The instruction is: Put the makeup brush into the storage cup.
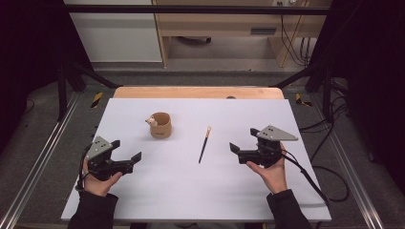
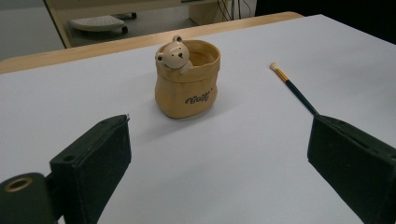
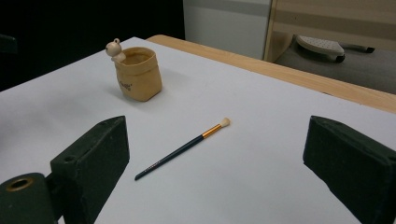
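Right gripper (image 1: 240, 149) jaws spread wide, empty; left gripper (image 1: 125, 153) likewise. White table (image 1: 157, 195), then bear pot (image 1: 160, 125), then brush (image 1: 205, 144) lying flat between pot and right gripper. Judging: nothing picked up, brush-to-pot all pending.

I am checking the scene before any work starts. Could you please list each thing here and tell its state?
Left gripper: jaws open, holding nothing, held above the sheet.
Right gripper: jaws open, holding nothing, beside the brush.
Brush: lying flat on the sheet, untouched, bristle end pointing away from the person.
Bear pot: upright, mouth open, nothing seen inside.
White sheet: flat on the table.
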### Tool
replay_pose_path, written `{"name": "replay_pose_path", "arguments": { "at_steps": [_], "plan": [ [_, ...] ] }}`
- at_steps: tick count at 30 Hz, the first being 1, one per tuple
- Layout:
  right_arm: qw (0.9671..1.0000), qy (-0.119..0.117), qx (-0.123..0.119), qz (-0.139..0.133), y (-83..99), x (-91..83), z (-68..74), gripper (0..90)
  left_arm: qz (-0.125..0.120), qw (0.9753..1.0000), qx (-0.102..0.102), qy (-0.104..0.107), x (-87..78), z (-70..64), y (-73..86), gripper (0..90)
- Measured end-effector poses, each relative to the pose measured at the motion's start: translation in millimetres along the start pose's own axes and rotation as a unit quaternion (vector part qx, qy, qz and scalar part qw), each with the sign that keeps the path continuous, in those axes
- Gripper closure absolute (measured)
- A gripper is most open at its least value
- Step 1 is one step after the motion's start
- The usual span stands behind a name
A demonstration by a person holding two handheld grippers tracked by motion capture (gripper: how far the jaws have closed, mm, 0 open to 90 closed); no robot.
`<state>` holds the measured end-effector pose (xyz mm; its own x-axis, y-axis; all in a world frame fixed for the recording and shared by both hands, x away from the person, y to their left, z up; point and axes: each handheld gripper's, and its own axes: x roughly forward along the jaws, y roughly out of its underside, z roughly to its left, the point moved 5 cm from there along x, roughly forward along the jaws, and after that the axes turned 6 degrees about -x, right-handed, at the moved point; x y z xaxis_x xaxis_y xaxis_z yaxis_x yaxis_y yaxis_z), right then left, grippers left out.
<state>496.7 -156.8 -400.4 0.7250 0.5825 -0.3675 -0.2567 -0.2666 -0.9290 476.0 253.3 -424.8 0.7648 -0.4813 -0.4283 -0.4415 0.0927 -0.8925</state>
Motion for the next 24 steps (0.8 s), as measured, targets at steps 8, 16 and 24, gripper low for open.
{"name": "replay_pose_path", "arguments": {
  "at_steps": [8, 16, 24],
  "plan": [
    [1.0000, 0.002, -0.003, 0.006, -4.9, 9.0, 4.6, 8.0, -0.001, 1.0000, 0.001, 0.001, -0.4, -0.1, -0.1, 5.8],
    [0.9999, -0.007, -0.006, 0.013, -8.4, 23.9, 10.3, 8.2, -0.003, 1.0000, 0.000, 0.000, -1.0, 0.4, -0.5, 5.8],
    [0.9997, -0.008, -0.007, 0.024, -15.7, 40.1, 16.1, 8.9, -0.001, 1.0000, 0.002, 0.000, -0.6, 0.0, -0.2, 5.8]
  ]
}}
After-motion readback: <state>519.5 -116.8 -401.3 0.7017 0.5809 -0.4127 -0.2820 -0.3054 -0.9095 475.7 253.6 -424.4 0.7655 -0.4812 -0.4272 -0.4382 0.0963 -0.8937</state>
